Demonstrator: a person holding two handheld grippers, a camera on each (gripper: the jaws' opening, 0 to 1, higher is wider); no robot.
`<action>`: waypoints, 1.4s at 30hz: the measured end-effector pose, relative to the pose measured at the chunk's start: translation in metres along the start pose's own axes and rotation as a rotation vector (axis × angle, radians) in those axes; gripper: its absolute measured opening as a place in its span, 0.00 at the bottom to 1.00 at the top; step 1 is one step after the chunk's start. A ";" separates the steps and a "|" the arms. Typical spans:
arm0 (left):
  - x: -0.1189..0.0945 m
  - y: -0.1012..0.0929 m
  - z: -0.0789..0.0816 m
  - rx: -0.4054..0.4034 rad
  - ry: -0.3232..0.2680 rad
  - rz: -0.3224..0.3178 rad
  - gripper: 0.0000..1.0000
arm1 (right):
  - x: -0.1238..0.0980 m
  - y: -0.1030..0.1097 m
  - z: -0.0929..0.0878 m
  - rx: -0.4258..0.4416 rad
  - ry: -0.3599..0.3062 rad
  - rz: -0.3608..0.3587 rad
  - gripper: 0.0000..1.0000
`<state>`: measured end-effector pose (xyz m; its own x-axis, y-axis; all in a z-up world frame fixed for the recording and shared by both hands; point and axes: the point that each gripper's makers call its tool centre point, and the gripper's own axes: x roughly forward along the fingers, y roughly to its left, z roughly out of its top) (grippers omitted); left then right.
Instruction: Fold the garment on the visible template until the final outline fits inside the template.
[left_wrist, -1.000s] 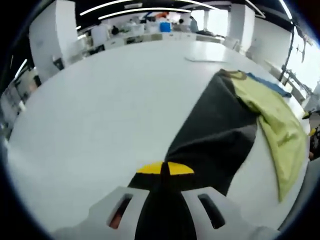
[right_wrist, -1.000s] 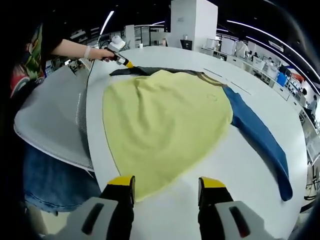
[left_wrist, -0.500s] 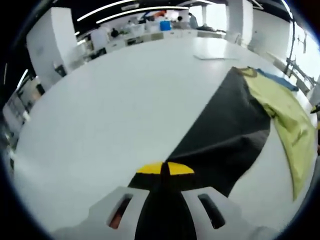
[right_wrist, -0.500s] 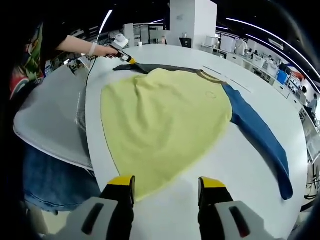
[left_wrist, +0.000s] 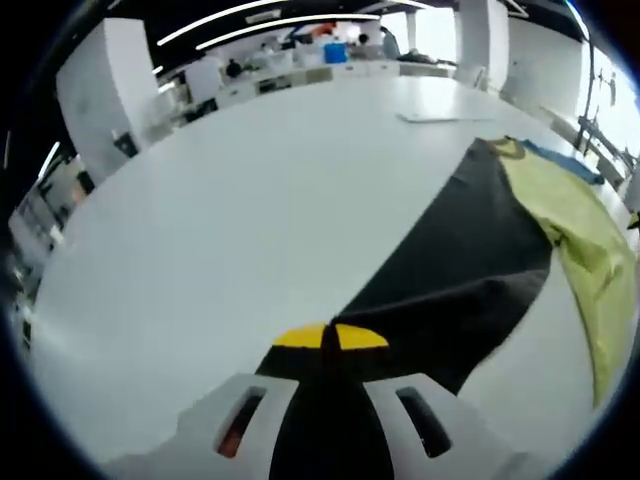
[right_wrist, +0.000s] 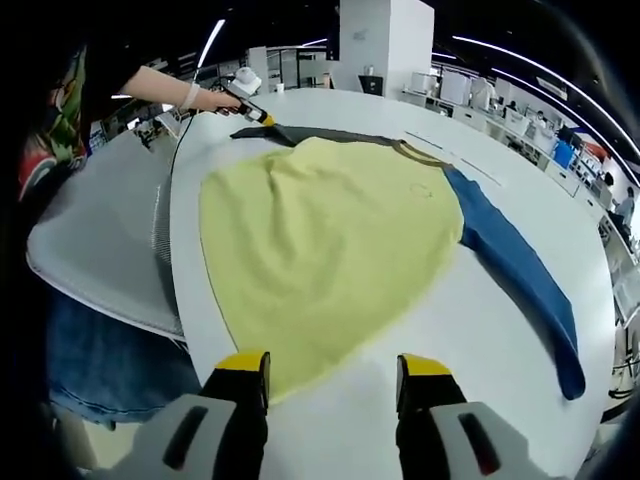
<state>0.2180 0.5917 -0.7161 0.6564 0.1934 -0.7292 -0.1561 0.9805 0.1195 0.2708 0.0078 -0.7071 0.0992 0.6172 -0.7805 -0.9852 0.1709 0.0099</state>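
Pressed together, the left gripper (left_wrist: 330, 338) pinched the dark sleeve (left_wrist: 450, 280); the right gripper (right_wrist: 330, 375) stood spread just near the yellow shirt (right_wrist: 320, 250) on the white table (left_wrist: 230, 220). Pulling harder could probably drag the body askew.

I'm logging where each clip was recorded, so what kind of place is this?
Probably a large open-plan lab or workshop hall. A big white table holds the garment, rows of white workbenches stand behind, and long strip lights cross a dark ceiling.
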 end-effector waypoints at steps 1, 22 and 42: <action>-0.001 -0.002 0.000 0.016 -0.008 -0.005 0.00 | 0.000 0.000 0.001 0.001 -0.004 0.000 0.49; -0.014 -0.021 0.009 0.030 -0.112 -0.052 0.50 | 0.006 0.000 0.008 0.000 -0.022 0.005 0.50; -0.058 -0.065 0.007 -0.062 -0.186 -0.158 0.59 | 0.008 -0.008 0.000 0.073 -0.006 -0.031 0.46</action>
<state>0.1954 0.5169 -0.6769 0.7996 0.0463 -0.5987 -0.0817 0.9961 -0.0320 0.2793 0.0113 -0.7134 0.1305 0.6150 -0.7776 -0.9688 0.2458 0.0318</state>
